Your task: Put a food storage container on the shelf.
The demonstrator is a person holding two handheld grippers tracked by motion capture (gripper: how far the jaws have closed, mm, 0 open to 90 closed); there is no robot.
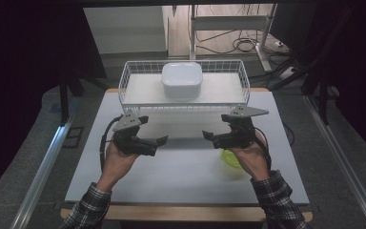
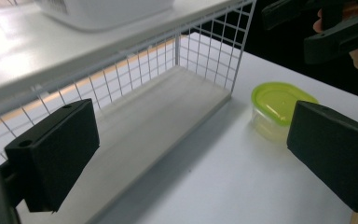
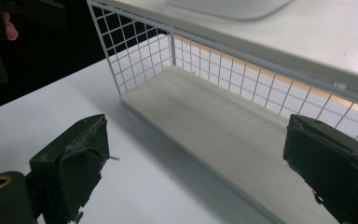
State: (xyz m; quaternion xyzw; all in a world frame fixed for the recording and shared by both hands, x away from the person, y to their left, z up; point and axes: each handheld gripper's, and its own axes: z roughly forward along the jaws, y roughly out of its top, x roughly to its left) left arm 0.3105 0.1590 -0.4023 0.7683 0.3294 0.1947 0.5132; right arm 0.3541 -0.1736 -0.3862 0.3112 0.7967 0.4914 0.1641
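Note:
A white wire rack (image 1: pixel 244 82) stands at the table's far edge, with a white tub (image 1: pixel 181 79) on its upper shelf. A small clear container with a lime-green lid (image 1: pixel 230 158) sits on the white table (image 1: pixel 181 171), partly under the person's right hand. My left gripper (image 1: pixel 152 130) is held left of centre and my right gripper (image 1: pixel 218 127) right of centre, both in front of the rack. In the left gripper view the left gripper (image 2: pixel 186 154) is open with nothing between its jaws, and the green-lidded container (image 2: pixel 279 103) lies beyond it. The right gripper (image 3: pixel 196 158) is also open and holds nothing, facing the rack's lower board (image 3: pixel 214 126).
The rack's lower board (image 2: pixel 158 121) has nothing on it. Dark floor, a metal rail (image 1: pixel 43 167) at the left, and cables and a stand (image 1: pixel 240 43) behind the table surround it. Wooden table edging shows along the near side (image 1: pixel 186 212).

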